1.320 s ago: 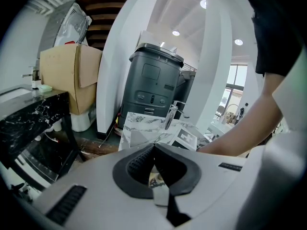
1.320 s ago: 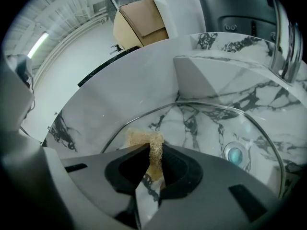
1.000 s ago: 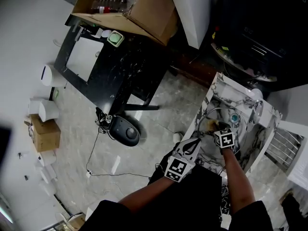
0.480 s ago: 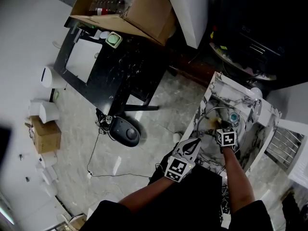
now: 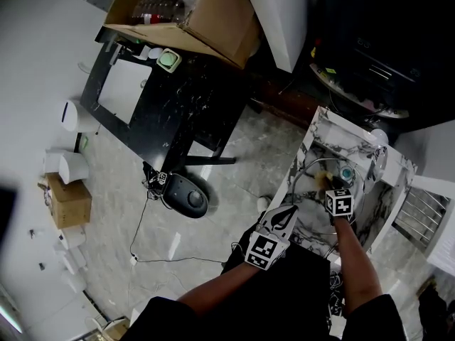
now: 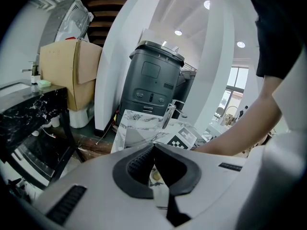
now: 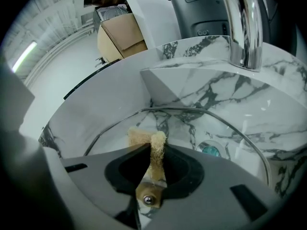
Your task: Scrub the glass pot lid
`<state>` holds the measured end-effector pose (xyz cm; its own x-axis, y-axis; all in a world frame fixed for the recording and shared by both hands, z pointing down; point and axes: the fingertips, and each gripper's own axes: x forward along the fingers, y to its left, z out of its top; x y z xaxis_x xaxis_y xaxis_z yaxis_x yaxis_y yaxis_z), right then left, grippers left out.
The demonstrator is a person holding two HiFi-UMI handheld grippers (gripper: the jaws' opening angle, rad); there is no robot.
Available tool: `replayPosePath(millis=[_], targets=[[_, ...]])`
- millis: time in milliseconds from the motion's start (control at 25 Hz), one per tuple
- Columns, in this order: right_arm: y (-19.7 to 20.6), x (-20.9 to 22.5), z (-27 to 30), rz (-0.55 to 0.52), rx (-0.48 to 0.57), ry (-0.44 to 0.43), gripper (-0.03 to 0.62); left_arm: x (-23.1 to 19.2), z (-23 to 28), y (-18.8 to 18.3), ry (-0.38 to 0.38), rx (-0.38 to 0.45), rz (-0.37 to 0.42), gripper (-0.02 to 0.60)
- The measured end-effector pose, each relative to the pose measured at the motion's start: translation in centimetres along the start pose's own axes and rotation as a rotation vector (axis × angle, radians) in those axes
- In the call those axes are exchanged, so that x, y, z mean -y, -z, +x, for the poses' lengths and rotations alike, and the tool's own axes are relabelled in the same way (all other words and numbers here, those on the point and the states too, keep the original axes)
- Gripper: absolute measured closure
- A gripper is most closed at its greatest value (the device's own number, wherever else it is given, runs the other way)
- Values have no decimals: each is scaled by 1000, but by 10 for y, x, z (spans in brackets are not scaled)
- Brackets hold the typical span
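Observation:
The glass pot lid [image 5: 307,190] with its metal rim leans inside the marble sink [image 5: 318,128]; in the right gripper view the glass pot lid [image 7: 192,128] arcs across the basin. My right gripper [image 5: 329,182] is shut on a tan sponge [image 5: 325,177], and that sponge [image 7: 152,145] is pinched upright between the jaws of the right gripper [image 7: 153,150], pressed on the glass. At the lid's near left rim my left gripper [image 5: 291,209] has its jaws shut together, and the left gripper [image 6: 153,147] shows no gap at the tips.
A chrome faucet [image 7: 244,28] stands at the sink's far side, with a teal drain [image 7: 209,150] below it. On the floor to the left are a black table [image 5: 178,98], a cardboard box [image 5: 206,13], a dark round device [image 5: 188,197] and cables.
My right gripper has slid the sponge a little farther across the lid, toward the drain and faucet. The left gripper has stayed in place.

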<state>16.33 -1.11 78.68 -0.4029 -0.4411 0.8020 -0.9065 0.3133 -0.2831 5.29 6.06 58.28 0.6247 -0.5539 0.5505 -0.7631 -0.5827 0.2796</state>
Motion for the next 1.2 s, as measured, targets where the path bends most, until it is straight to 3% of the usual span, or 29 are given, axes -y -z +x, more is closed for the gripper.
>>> replayPosePath(millis=[1200], targets=[[8, 45, -23, 61, 8, 128, 531, 4, -7, -1, 12, 7, -3, 566]])
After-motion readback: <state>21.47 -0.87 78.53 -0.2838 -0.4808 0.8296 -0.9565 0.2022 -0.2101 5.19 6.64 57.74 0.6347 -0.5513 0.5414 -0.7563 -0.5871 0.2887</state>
